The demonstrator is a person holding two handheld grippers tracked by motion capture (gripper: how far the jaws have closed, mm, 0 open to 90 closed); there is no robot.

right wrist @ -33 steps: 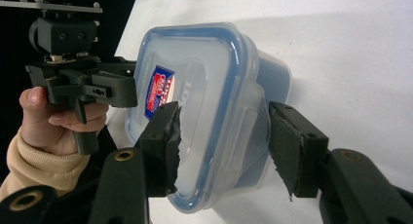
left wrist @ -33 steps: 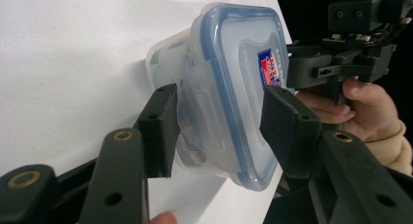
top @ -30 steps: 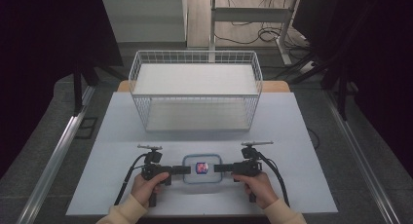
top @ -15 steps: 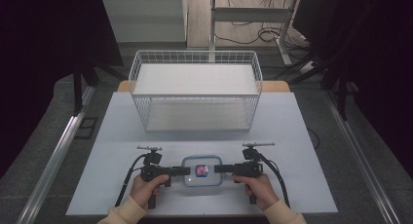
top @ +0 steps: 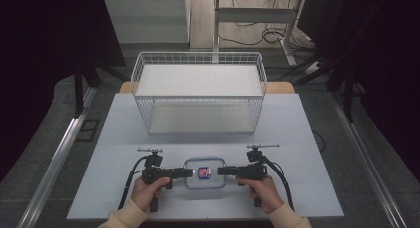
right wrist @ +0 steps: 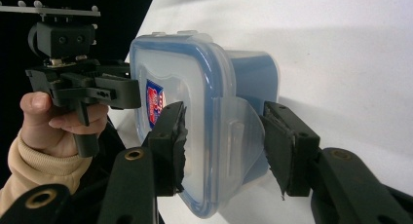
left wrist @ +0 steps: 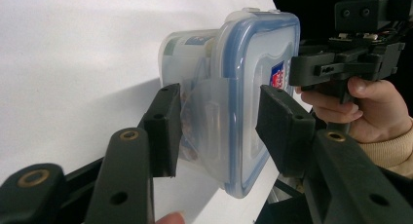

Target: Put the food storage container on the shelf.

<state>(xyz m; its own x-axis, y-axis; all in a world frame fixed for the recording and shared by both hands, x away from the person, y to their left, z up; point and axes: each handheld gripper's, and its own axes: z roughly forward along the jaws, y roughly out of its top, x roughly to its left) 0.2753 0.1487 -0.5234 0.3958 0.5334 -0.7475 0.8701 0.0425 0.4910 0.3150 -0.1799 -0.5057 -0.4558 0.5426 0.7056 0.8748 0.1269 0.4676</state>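
Container (top: 204, 172) with a blue-rimmed lid sits at the near edge of the white counter (top: 124, 124), right between your hands. Your left hand-held gripper (top: 185, 172) has its jaws spread around the left side latch flap, not clamped. Your right hand-held gripper (top: 223, 171) is the same on the right flap, jaws apart either side of it. Farther back stands a white wire basket (top: 143, 69), well apart from the container.

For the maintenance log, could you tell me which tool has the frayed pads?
The right tool: its pads have ragged, torn edges, while the left tool's look clean-edged.
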